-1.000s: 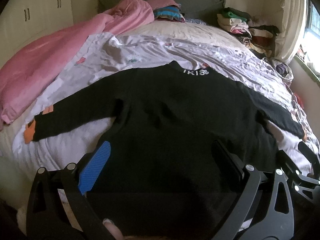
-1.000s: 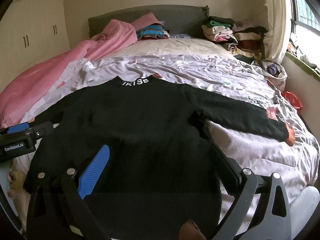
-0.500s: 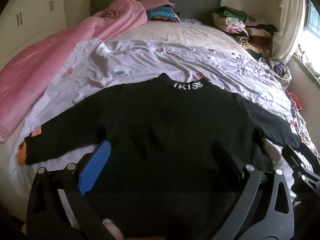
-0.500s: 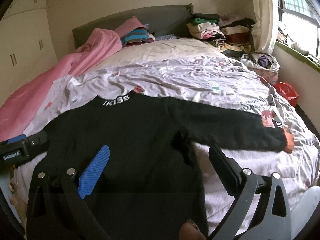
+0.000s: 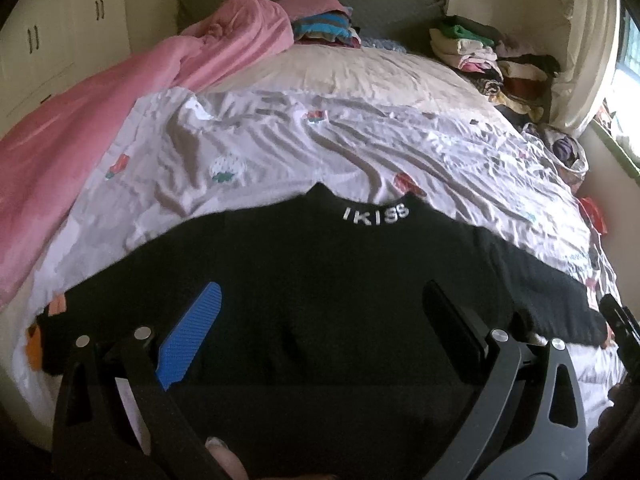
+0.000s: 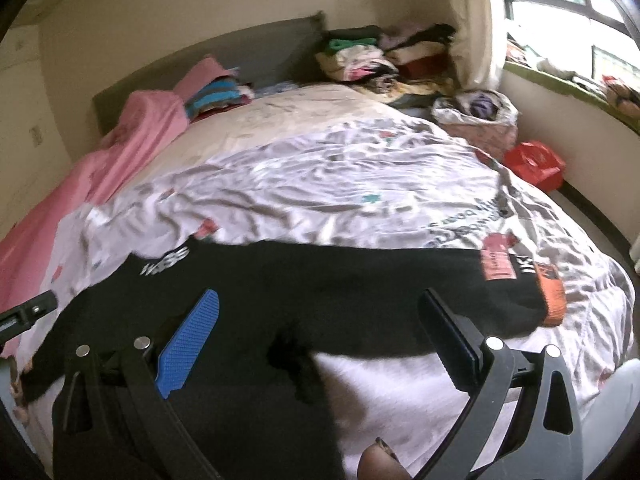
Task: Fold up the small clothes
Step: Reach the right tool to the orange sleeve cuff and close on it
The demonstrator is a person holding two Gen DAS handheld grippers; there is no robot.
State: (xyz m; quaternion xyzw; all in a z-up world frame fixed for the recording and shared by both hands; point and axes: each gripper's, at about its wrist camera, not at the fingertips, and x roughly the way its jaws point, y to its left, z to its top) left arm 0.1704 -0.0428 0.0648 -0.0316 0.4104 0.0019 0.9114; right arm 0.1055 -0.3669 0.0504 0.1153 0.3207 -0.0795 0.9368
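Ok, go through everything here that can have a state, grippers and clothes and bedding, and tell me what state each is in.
Left gripper: open, holding nothing.
Right gripper: open, holding nothing.
Black sweater: spread flat on the bed, unfolded, sleeves out to both sides.
White sheet: spread out, wrinkled.
Pink blanket: bunched along the bed's left side.
Clothes by the window: folded, stacked.
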